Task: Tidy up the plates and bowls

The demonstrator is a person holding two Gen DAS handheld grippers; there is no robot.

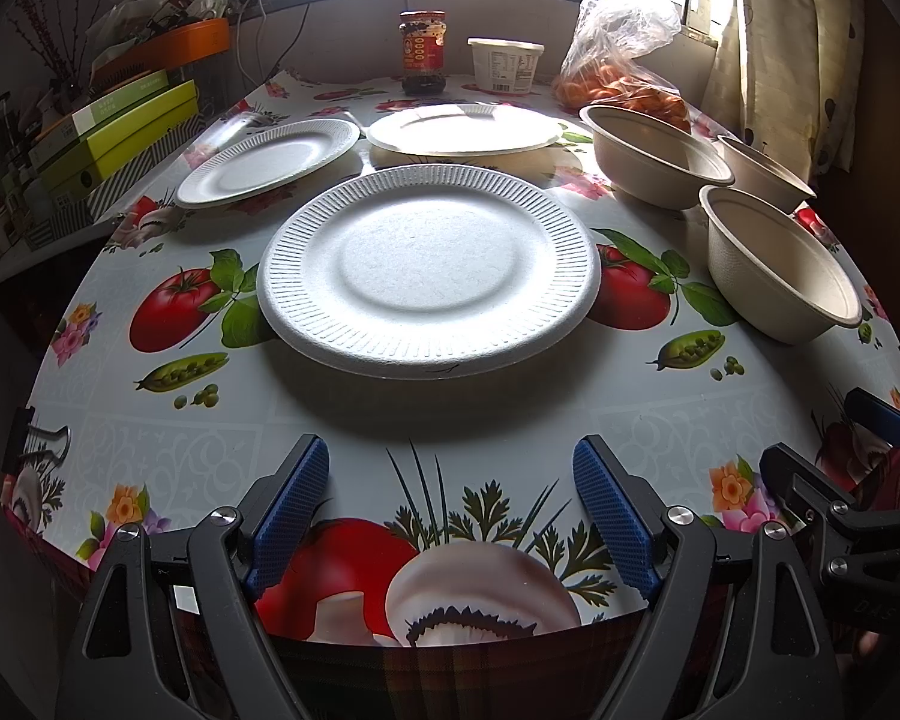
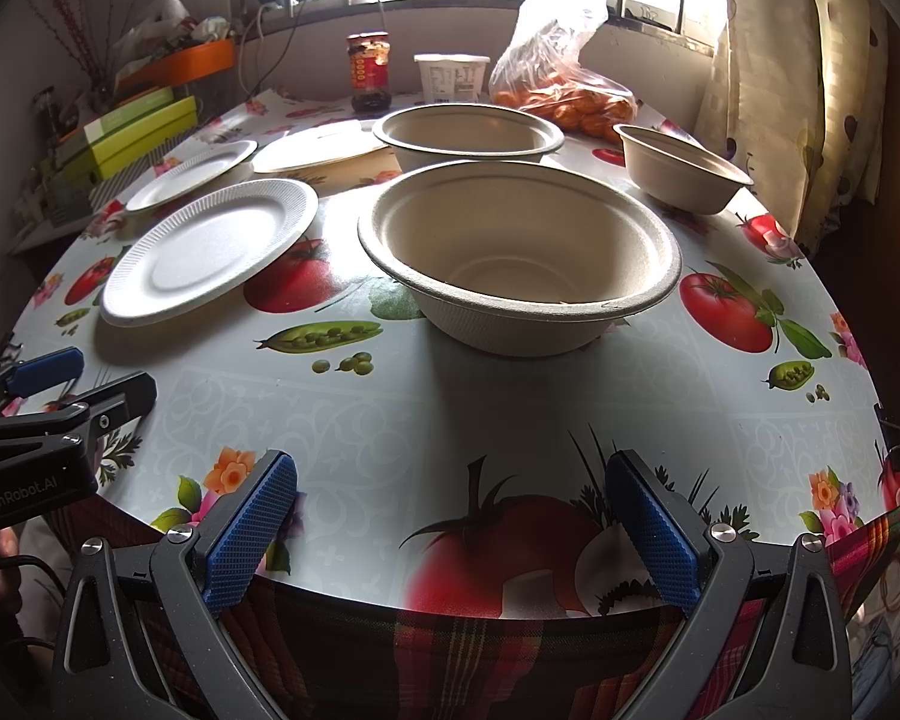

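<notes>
Three white ribbed paper plates lie apart on the table: the nearest plate [image 1: 429,270] [image 2: 210,249] ahead of my left gripper [image 1: 450,462], a second plate [image 1: 269,161] [image 2: 192,174] at far left, a third plate [image 1: 465,129] [image 2: 318,153] behind. Three beige paper bowls stand to the right: the near bowl [image 1: 780,264] [image 2: 519,255] ahead of my right gripper [image 2: 453,480], a wider bowl [image 1: 654,156] [image 2: 468,132] behind it, a small bowl [image 1: 765,171] [image 2: 681,171] at far right. Both grippers hang open and empty over the table's front edge.
A sauce jar [image 1: 423,51], a white tub [image 1: 505,63] and a plastic bag of oranges [image 1: 621,60] stand at the back near the window. Green boxes [image 1: 129,126] are stacked left of the table. A curtain [image 2: 810,72] hangs at right.
</notes>
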